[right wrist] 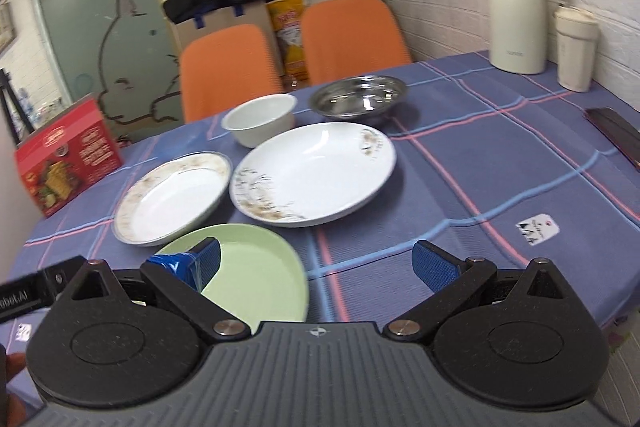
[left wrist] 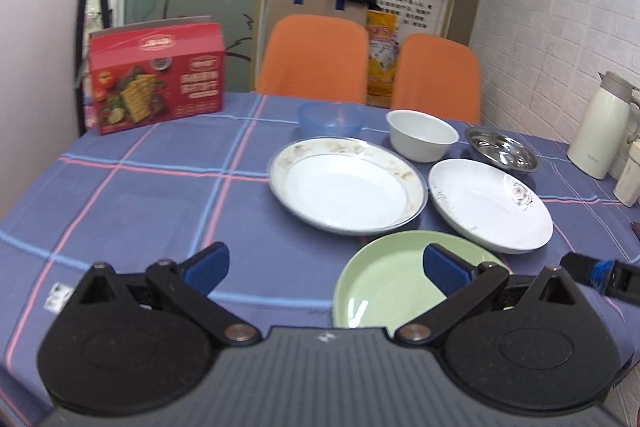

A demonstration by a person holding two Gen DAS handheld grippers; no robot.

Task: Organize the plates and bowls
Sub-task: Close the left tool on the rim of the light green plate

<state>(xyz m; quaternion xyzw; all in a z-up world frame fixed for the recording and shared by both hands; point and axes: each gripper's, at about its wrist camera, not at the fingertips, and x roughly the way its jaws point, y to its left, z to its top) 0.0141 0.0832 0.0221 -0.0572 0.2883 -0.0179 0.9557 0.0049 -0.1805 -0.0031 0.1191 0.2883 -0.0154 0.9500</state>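
Both jaws spread, empty; green plate (left wrist: pixel 384 283) just ahead.

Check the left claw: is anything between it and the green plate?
Nothing visible blocks it. The left claw is open and empty, and the green plate lies on the tablecloth just ahead, slightly to its right. The right claw, also open, hangs over that plate's other side.

Open cloth along left half of desk (left wrist: pixel 120 195), clear to red box (left wrist: pixel 156 75) at far left corner. Dishes crowd centre: green plate (left wrist: pixel 384 291) near edge. Thermos (right wrist: pixel 516 15), cup (right wrist: pixel 576 51) block far right corner.
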